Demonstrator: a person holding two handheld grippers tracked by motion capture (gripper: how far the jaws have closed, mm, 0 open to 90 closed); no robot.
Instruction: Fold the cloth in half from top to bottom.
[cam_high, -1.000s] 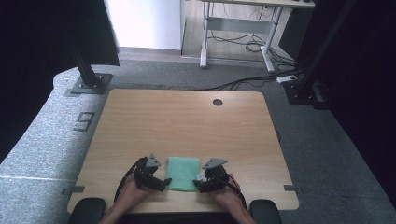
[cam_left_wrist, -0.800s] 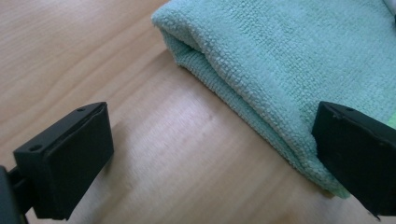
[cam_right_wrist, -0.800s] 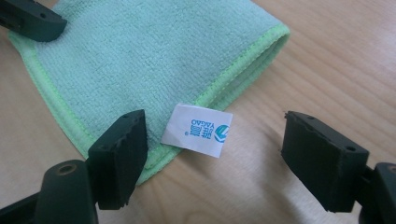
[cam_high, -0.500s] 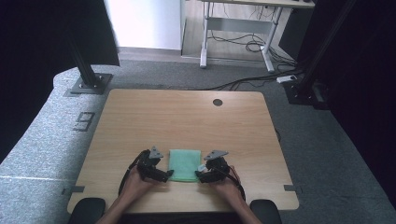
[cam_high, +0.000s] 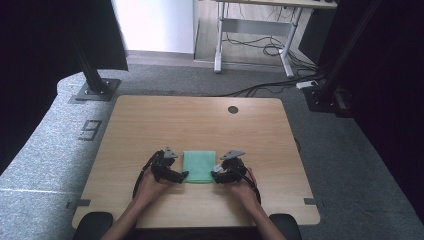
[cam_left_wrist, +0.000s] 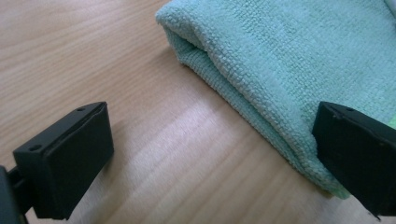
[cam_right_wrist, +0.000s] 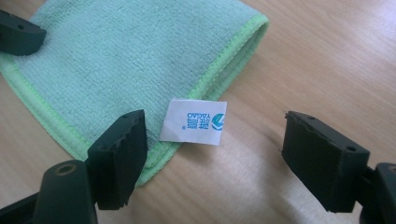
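Nearest the person, the left gripper (cam_high: 175, 175) and the right gripper (cam_high: 221, 176) are flanking the folded green cloth (cam_high: 199, 166), both with jaws spread and pinching nothing. The cloth is lying flat on the table (cam_high: 150, 120), close to its near edge. At the cloth's right corner a white label (cam_right_wrist: 193, 121) is sticking out; the right gripper could catch only that label. On the left side, the jaws could be grabbing just the top layer, unfolding the cloth.

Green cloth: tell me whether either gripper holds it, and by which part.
Nothing is held. The left gripper and right gripper stand open at the folded green cloth, one jaw of each over its edge, none clamping.
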